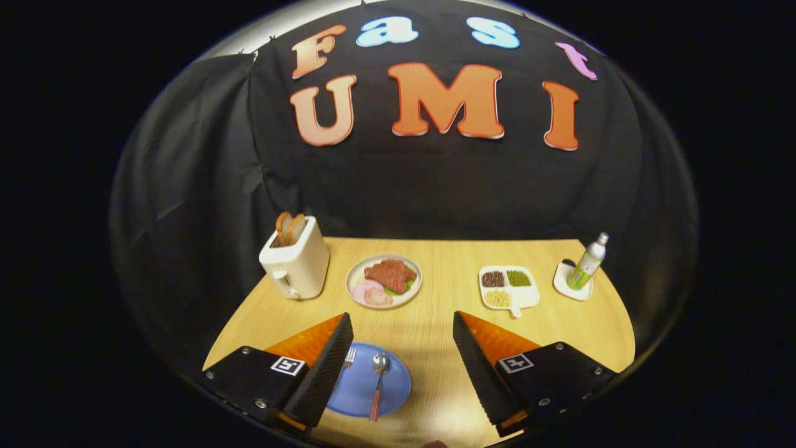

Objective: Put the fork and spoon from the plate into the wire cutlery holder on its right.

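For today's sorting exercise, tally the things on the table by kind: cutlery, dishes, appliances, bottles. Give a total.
Cutlery: 2, the fork and spoon between the open gripper's fingers.
Dishes: 4, blue plate, meat plate, divided tray, small white dish.
Appliances: 1, toaster.
Bottles: 1, spray bottle.
Total: 8

gripper [402,358]: two wedge-shaped fingers [326,373] with ribbed inner pads, each on a flat dark mount plate. silver screws along plate edges. one square black-and-white fiducial tag [288,366] per plate. jaws spread wide, empty.
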